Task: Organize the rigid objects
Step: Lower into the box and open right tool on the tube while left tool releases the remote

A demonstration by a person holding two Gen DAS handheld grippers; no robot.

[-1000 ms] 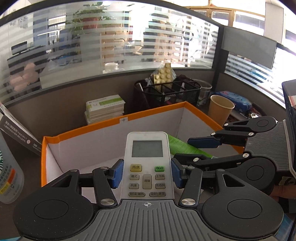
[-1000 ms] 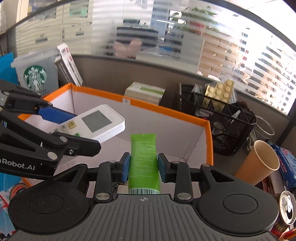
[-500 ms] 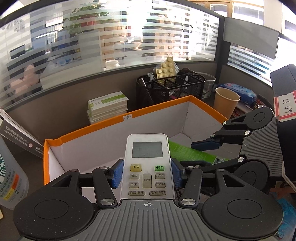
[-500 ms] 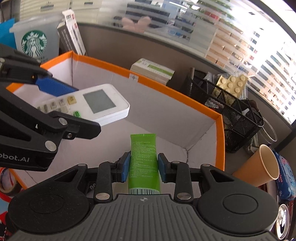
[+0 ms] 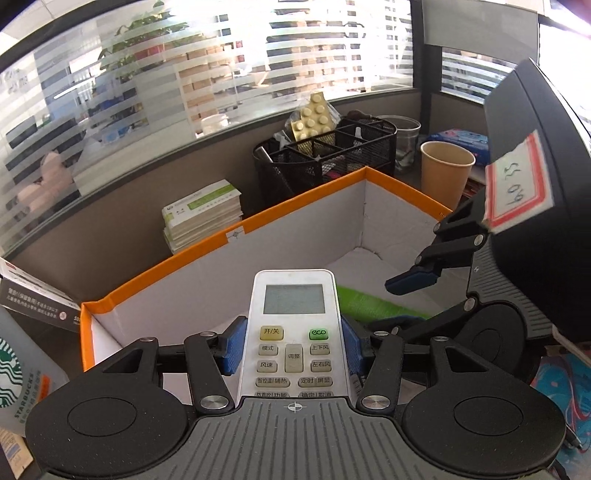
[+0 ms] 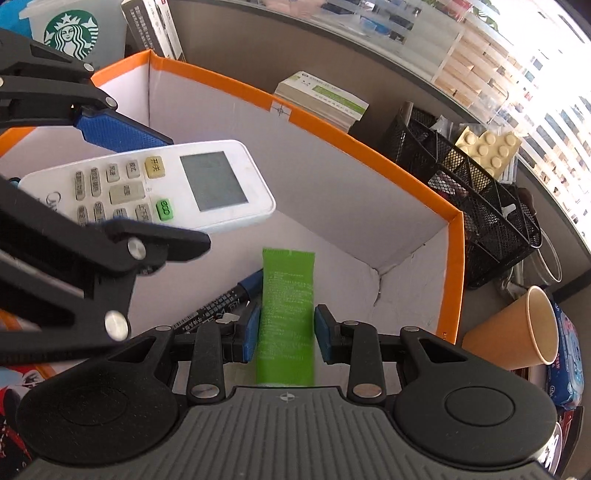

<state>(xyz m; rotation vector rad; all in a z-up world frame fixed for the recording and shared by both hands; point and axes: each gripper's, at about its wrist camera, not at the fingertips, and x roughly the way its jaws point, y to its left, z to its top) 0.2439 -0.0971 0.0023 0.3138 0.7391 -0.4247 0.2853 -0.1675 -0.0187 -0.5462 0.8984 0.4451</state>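
Observation:
My left gripper [image 5: 291, 349] is shut on a white air-conditioner remote [image 5: 293, 332] and holds it over the orange-rimmed white box [image 5: 236, 227]. The remote also shows in the right wrist view [image 6: 159, 188]. My right gripper [image 6: 286, 332] holds a green tube [image 6: 286, 310] over the inside of the box [image 6: 369, 147]; its right pad stands a hair off the tube, so the grip looks loosened. A black marker with a blue cap [image 6: 218, 304] lies on the box floor beside the tube. The tube shows in the left wrist view [image 5: 369, 304] too.
Behind the box stand a stack of green-white booklets [image 5: 203, 214], a black mesh organiser [image 5: 325, 155] with a yellow brick plate [image 6: 484, 147], and a paper cup [image 6: 517, 328]. A Starbucks cup [image 6: 70, 26] and a dark carton [image 5: 33, 302] stand at the left.
Both grippers have tilted and sunk lower into the box. The right gripper's pads have eased slightly apart around the green tube. The marker on the box floor has come into view.

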